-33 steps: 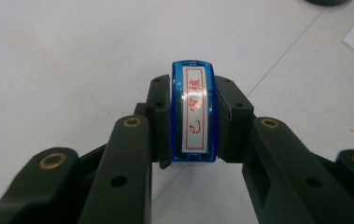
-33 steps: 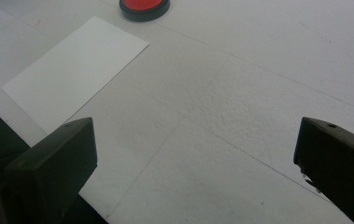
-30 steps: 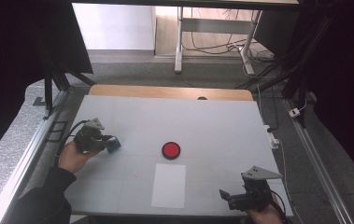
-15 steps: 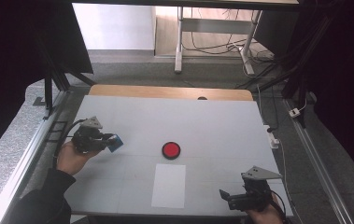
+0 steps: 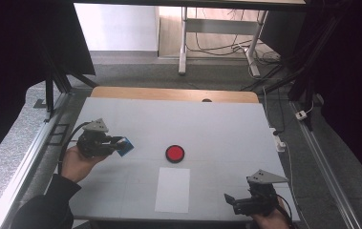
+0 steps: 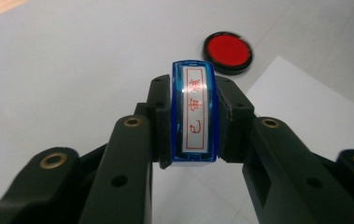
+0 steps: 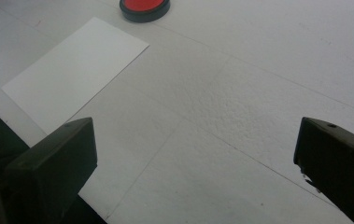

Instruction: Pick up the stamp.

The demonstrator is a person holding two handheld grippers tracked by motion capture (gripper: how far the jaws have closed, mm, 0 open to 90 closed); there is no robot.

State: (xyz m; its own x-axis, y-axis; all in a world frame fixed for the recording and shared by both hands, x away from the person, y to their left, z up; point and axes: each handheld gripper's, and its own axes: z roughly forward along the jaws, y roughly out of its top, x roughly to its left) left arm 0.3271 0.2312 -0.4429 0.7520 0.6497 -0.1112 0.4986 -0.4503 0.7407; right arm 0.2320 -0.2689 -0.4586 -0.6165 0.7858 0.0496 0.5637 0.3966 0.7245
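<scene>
My left gripper (image 5: 119, 145) is shut on a blue stamp (image 6: 194, 112) whose white face carries red characters. It holds the stamp (image 5: 125, 146) above the table's left side, left of the red ink pad (image 5: 175, 153). In the left gripper view the ink pad (image 6: 228, 51) lies beyond the jaws, with the white paper sheet (image 6: 305, 116) to its right. The paper sheet (image 5: 173, 189) lies flat near the front edge, below the pad. My right gripper (image 5: 231, 202) rests at the front right corner, jaws wide apart and empty (image 7: 193, 163), pointing toward the paper (image 7: 72, 74) and pad (image 7: 145, 6).
The white table (image 5: 226, 129) has a wooden strip (image 5: 174, 94) along its far edge. Metal rails (image 5: 40, 143) run down both sides. Cables and a desk frame (image 5: 217, 33) stand on the floor beyond the table.
The left hand has lifted the stamp a little and carried it slightly toward the far side. The right gripper has stayed where it was.
</scene>
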